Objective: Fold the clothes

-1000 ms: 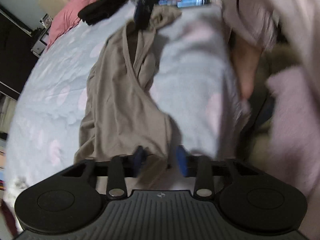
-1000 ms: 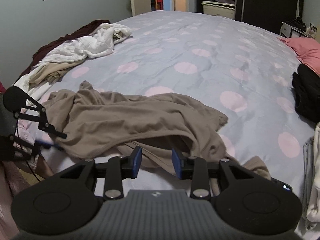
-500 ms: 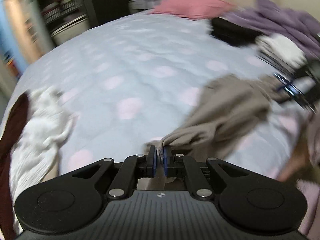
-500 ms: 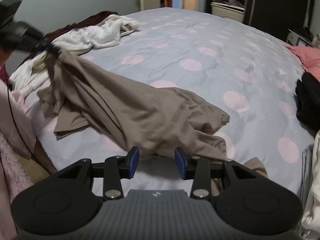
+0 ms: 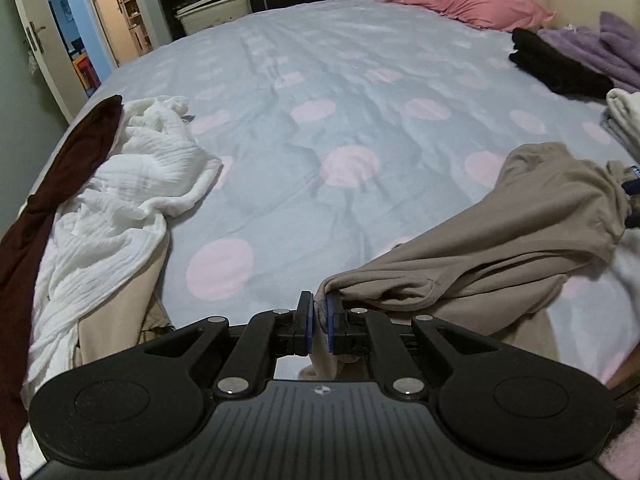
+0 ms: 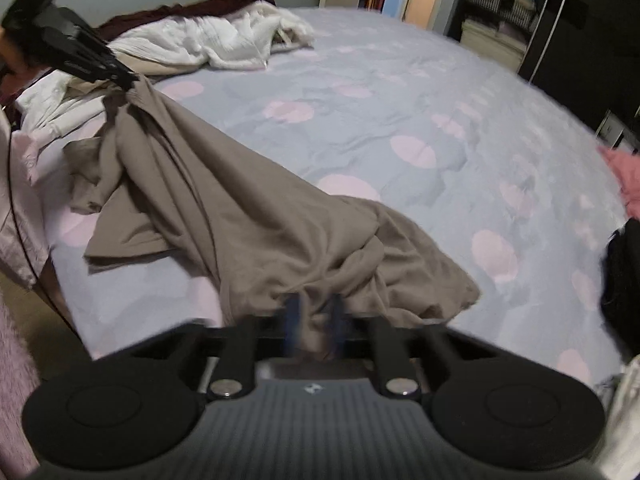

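Taupe garment [image 5: 532, 236] on spotted bedspread [image 5: 352, 80], pinched by both jaws

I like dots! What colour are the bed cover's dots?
Pink dots on the pale blue bed cover, clearest from the left wrist.

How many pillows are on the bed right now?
1: the pink pillow lies at the far right of the bed, beside the headboard. Others may be hidden under the clothes piles.

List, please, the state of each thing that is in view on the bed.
Taupe garment: crumpled, lifted at one end.
Left tool: shut on taupe garment.
Right tool: closing, taupe garment between its fingers.
White muslin cloth: crumpled.
Pink pillow: lying flat.
Black garment: folded.
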